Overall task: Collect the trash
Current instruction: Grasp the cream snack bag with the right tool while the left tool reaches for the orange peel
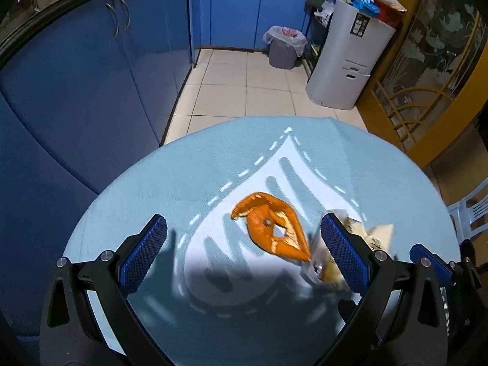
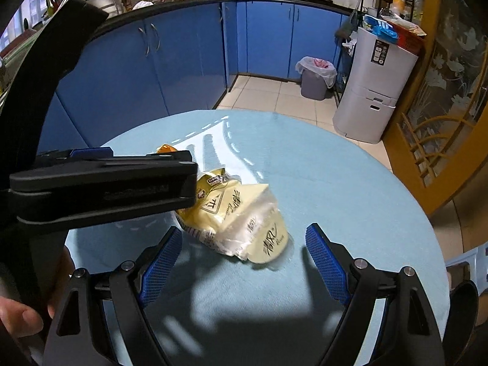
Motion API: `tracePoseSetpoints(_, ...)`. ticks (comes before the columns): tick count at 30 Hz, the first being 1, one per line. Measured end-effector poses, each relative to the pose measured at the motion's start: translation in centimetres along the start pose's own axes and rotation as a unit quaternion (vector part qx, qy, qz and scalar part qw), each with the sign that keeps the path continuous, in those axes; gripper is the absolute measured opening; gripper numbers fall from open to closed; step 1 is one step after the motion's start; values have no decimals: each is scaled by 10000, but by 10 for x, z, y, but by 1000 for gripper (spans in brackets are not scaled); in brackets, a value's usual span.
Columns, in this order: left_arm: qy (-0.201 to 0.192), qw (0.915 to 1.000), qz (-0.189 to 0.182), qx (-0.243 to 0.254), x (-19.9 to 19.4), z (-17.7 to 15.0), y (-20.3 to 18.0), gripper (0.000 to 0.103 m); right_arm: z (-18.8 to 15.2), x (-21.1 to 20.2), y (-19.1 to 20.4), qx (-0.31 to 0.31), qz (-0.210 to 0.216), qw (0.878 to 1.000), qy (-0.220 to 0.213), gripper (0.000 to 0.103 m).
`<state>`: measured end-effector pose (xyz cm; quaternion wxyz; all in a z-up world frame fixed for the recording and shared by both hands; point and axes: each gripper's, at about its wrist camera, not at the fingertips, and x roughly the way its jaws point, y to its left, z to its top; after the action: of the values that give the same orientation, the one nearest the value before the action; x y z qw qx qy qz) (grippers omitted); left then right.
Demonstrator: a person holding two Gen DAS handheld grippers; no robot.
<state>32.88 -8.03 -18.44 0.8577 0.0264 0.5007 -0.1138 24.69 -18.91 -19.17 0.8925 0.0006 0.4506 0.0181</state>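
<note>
An orange peel [image 1: 271, 228] lies on the light blue round table [image 1: 183, 177]. My left gripper [image 1: 244, 241] is open, with the peel lying between and just ahead of its fingers. A crumpled yellow and clear wrapper [image 2: 241, 222] lies on the table [image 2: 335, 183]. It also shows in the left wrist view [image 1: 360, 235], partly behind the right finger. My right gripper [image 2: 244, 247] is open just behind the wrapper. The left gripper's body [image 2: 103, 183] crosses the right wrist view and hides part of the wrapper. A bit of the peel [image 2: 166, 148] shows beyond it.
A grey trash bin [image 1: 283, 47] with a white liner stands on the tiled floor by the blue cabinets [image 1: 91, 76]; it also shows in the right wrist view [image 2: 315, 77]. A white appliance [image 1: 344, 58] stands to its right. A wooden-framed glass door [image 2: 442, 106] is at right.
</note>
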Motion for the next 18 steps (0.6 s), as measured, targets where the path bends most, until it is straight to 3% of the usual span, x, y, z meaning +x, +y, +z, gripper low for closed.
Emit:
tracePoseSetpoints(7, 61, 10000, 42, 10, 13, -1, 8, 98, 3, 10, 7, -81, -41, 10000, 19, 79)
tracePoseSetpoints(8, 53, 10000, 48, -33, 15, -2, 11, 93, 3, 11, 8, -99, -44, 9999, 6, 76)
tracePoseSetpoints(10, -39, 10000, 77, -45, 14, -3, 14, 86, 2, 12, 11, -143, -63, 9999, 1, 47)
tracePoseSetpoints(11, -75, 9999, 93, -23, 13, -3, 14, 73, 1, 13, 11, -135, -14, 9999, 27, 40)
tracePoseSetpoints(13, -113, 9999, 74, 5, 11, -5, 15, 58, 0, 12, 10, -154, 47, 9999, -5, 28)
tracePoseSetpoints(14, -127, 9999, -9, -25, 9, -5, 15, 41, 0, 11, 10, -162, 69, 9998, -28, 25)
tracePoseSetpoints(15, -141, 9999, -28, -36, 7, -5, 16, 34, -1, 8, 10, -156, 85, 9998, -66, 23)
tracePoseSetpoints(18, -236, 9997, -33, -29, 1, -6, 14, 25, -2, 0, 8, -128, 151, 9997, -172, 15)
